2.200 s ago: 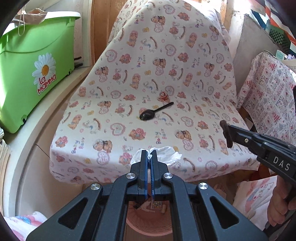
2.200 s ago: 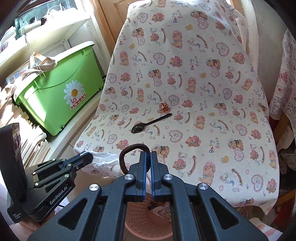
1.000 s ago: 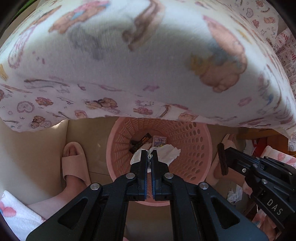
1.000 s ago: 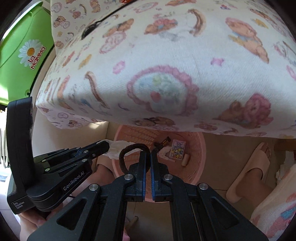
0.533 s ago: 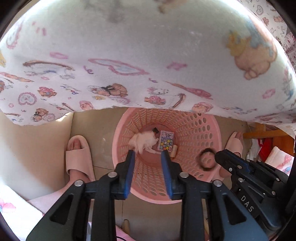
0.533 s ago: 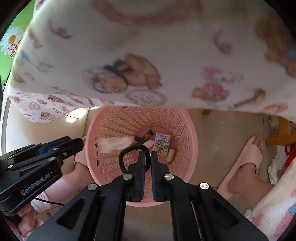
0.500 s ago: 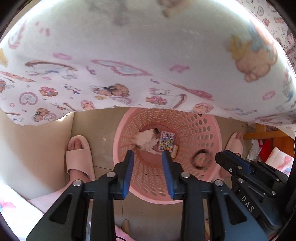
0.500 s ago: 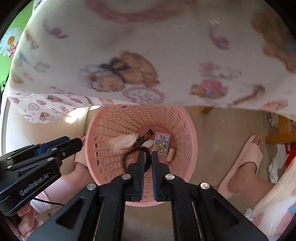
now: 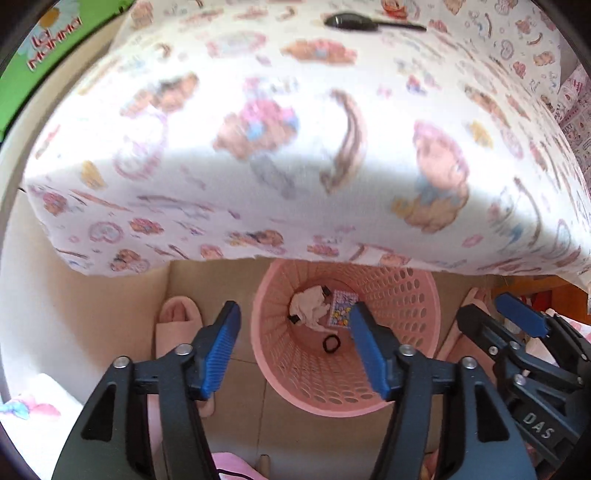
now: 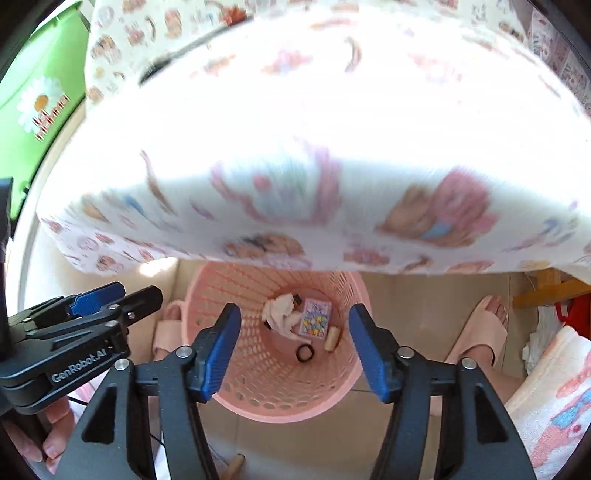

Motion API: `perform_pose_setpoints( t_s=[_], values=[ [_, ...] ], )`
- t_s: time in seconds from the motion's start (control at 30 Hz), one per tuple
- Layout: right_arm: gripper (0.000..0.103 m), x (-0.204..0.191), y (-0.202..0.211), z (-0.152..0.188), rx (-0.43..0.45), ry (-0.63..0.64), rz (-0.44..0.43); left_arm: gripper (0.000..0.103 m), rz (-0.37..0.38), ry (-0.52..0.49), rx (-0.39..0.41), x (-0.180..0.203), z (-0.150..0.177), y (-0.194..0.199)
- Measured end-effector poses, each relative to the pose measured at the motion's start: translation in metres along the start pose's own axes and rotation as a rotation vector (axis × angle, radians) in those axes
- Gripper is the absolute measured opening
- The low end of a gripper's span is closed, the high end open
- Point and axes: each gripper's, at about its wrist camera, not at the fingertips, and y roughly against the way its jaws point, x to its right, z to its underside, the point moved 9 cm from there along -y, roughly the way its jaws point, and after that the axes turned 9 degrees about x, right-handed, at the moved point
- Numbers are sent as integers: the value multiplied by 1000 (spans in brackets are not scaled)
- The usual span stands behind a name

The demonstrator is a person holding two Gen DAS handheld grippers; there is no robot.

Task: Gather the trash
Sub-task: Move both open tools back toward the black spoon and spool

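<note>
Both loads are gone from the jaws. A second ago the left hand-held gripper [image 9: 293, 325] was clenched on a crumpled white tissue [image 9: 308, 306] and the right hand-held gripper [image 10: 293, 325] on a dark hair tie [image 10: 305, 353]; now the jaws of both are opening with nothing between them, and both pieces lie at the bottom of the pink perforated basket [image 9: 413, 295] on the floor. The tissue rests against a small patterned packet [image 9: 341, 313], and the hair tie lies apart from them, nearer the basket's near wall. A short tan stub [image 10: 331, 338], perhaps a cork, sits beside the packet in the right wrist view.

For the task this looks like two items disposed of at once, with both tools free for another pick. A black plastic spoon [image 9: 354, 22] still lies on the tabletop, and just beyond it there seems to be a small orange scrap [image 9: 393, 5], though it is cut by the frame edge, so I cannot say what it is. Those are likely the next candidates.

The tabletop is draped in a white cloth [image 9: 295, 147] printed with bears and hearts, its edge hanging over the basket. The floor is pale tile; the person's feet in pink slippers [image 10: 480, 325] stand to either side of the basket. A green storage bin [image 10: 40, 107] with a daisy logo stands off to the left.
</note>
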Motion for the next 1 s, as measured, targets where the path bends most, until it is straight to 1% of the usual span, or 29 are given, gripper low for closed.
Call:
perform_pose_setpoints(
  t_s=[0.07,0.13,0.2,0.27,0.33,0.4,0.5,0.6,0.7,0.8,0.87,0.93,1.0],
  values=[
    [68,-1,10,-6,25,2,-12,65,-25,0,35,-4,-6,9],
    [69,-2,19,-12,58,15,-7,75,-41,-8,62,-7,-11,18],
    [74,-4,30,-19,95,29,-6,81,-68,-21,93,-10,-17,25],
    [77,-7,41,-27,135,42,-6,84,-86,-29,129,-12,-23,34],
    [78,-9,53,-34,176,53,-6,88,-86,-29,153,-13,-27,41],
    [80,-11,63,-40,211,66,-2,89,-73,-24,172,-16,-29,47],
    [84,-15,76,-48,262,95,13,89,-59,-18,179,-20,-34,55],
    [85,-17,84,-55,289,108,6,89,-59,-13,211,-26,-40,67],
    [85,-14,95,-62,333,103,11,89,-70,-1,262,-25,-46,78],
    [85,-14,114,-71,407,86,-37,89,-51,-21,350,-24,-56,95],
    [85,-14,125,-79,467,81,-55,89,-79,-32,392,-25,-61,103],
    [85,-13,136,-87,520,91,-49,89,-101,-49,417,-26,-63,106],
    [85,-11,140,-93,543,103,-43,89,-101,-63,449,-26,-65,108]
  ],
)
